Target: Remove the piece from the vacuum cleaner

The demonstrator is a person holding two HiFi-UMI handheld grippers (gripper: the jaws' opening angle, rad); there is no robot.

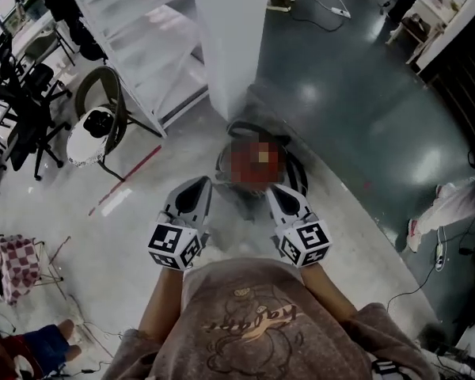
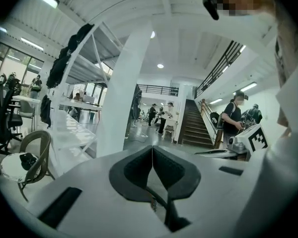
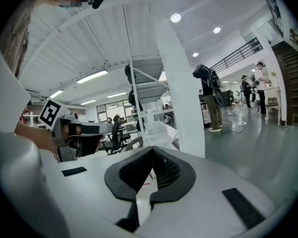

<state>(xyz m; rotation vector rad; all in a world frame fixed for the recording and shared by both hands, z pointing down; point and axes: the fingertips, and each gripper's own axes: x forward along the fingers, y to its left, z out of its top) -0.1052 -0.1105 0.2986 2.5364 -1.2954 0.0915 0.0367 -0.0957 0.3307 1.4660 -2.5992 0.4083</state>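
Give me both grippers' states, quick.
Left gripper: closed, holding nothing.
Right gripper: closed, holding nothing.

The left gripper (image 1: 195,184) and right gripper (image 1: 277,190) are white with black pads (image 2: 139,170) and black-and-white marker cubes (image 1: 174,246). The pillar (image 1: 229,38) is white, the floor (image 1: 364,101) dark teal.

Dark vacuum cleaner (image 1: 295,174) sits on floor (image 1: 356,101) beside white pillar (image 1: 231,38).

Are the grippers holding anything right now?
No, nothing is held. The left gripper and the right gripper are both shut, empty.
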